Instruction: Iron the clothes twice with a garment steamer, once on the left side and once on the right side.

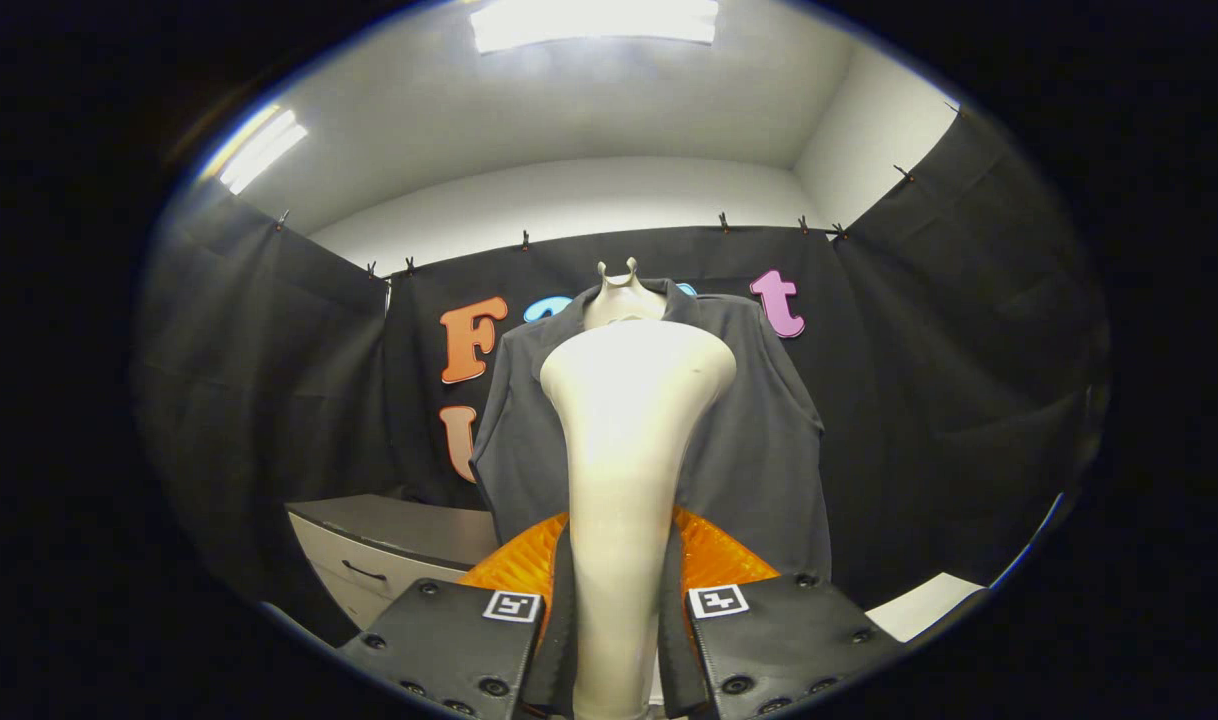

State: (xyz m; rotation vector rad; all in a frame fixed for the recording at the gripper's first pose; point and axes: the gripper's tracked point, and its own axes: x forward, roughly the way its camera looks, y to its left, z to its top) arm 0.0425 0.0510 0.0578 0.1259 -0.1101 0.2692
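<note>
A cream garment steamer point(624, 470) stands upright between my fingers, its wide head at the top facing away from me. My gripper point(617, 640) is shut on the steamer's slim handle, one finger on each side. Beyond the steamer hangs a dark grey shirt point(759, 440) on a pale mannequin torso point(621, 298), collar open. The steamer's head covers the middle of the shirt's chest; I cannot tell whether it touches the cloth.
A grey cabinet with a drawer handle point(389, 550) stands low to the left of the shirt. A white surface corner point(924, 605) lies low on the right. Black cloth walls close in on all sides.
</note>
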